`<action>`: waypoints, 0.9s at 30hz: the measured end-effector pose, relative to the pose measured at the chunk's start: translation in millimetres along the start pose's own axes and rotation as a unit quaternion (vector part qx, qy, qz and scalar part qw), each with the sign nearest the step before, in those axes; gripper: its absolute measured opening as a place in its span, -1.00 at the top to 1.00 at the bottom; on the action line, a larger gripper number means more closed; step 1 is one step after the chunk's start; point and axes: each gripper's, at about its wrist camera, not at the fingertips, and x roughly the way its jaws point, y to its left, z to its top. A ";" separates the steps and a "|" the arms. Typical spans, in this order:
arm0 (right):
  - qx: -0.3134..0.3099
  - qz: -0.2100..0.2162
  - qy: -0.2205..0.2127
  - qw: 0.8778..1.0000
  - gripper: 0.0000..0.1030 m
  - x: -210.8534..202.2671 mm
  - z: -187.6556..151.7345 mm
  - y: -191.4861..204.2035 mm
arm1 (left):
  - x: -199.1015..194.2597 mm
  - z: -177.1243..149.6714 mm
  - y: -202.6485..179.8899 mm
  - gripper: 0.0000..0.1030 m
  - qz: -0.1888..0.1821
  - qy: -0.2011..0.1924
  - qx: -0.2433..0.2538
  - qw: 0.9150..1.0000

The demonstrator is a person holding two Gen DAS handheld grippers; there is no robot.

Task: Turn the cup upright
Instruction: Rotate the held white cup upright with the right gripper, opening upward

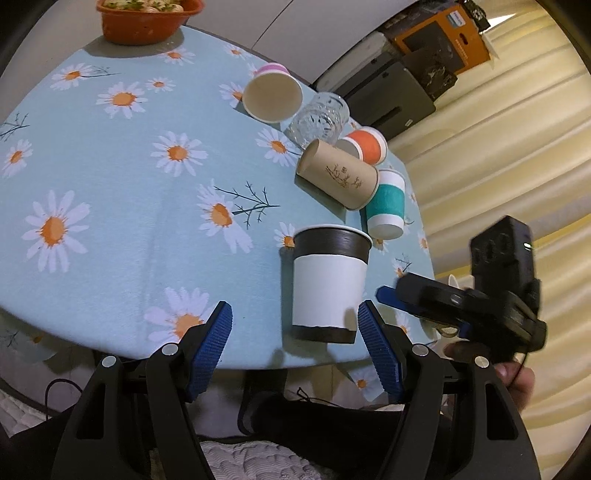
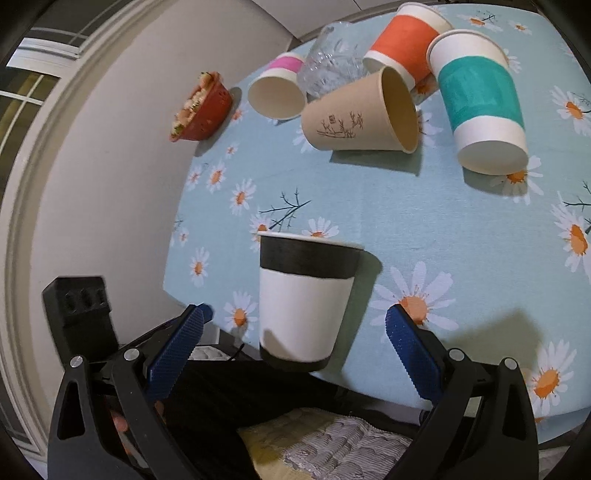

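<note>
A white paper cup with black bands (image 1: 328, 284) stands upright near the table's front edge; it also shows in the right wrist view (image 2: 301, 302). My left gripper (image 1: 295, 325) is open, its right pad (image 1: 376, 343) close beside the cup's base. My right gripper (image 2: 295, 332) is open, with the cup between its spread fingers, touching neither. The right gripper (image 1: 443, 306) also shows in the left wrist view, to the right of the cup. Several other cups lie on their sides: tan (image 1: 338, 179), teal (image 1: 386, 208), orange (image 1: 364, 146), pink (image 1: 271, 96).
A glass tumbler (image 1: 319, 118) lies among the tipped cups. A red bowl of food (image 1: 147, 18) sits at the far side of the round table with the daisy cloth (image 1: 129, 166). A wall and door frame (image 2: 74, 166) lie left in the right wrist view.
</note>
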 end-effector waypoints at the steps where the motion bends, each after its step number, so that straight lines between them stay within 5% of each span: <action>1: 0.001 -0.005 0.002 1.000 -0.90 2.7 1.4 -0.2 | -2.0 -0.8 1.5 -0.34 -0.002 -0.004 -0.001 1.000; 5: 0.001 -0.026 0.013 1.000 -0.89 13.9 7.2 0.7 | -9.6 -5.4 10.4 -0.34 -0.016 -0.022 -0.012 1.000; 18: 0.011 -0.069 0.045 0.997 -0.40 33.6 16.5 -2.5 | -9.7 -12.6 30.4 -0.34 -0.043 -0.041 -0.036 0.998; 27: 0.012 -0.073 0.049 0.996 -0.33 40.6 17.5 -0.5 | -7.8 -14.5 37.9 -0.34 -0.051 -0.041 -0.040 0.997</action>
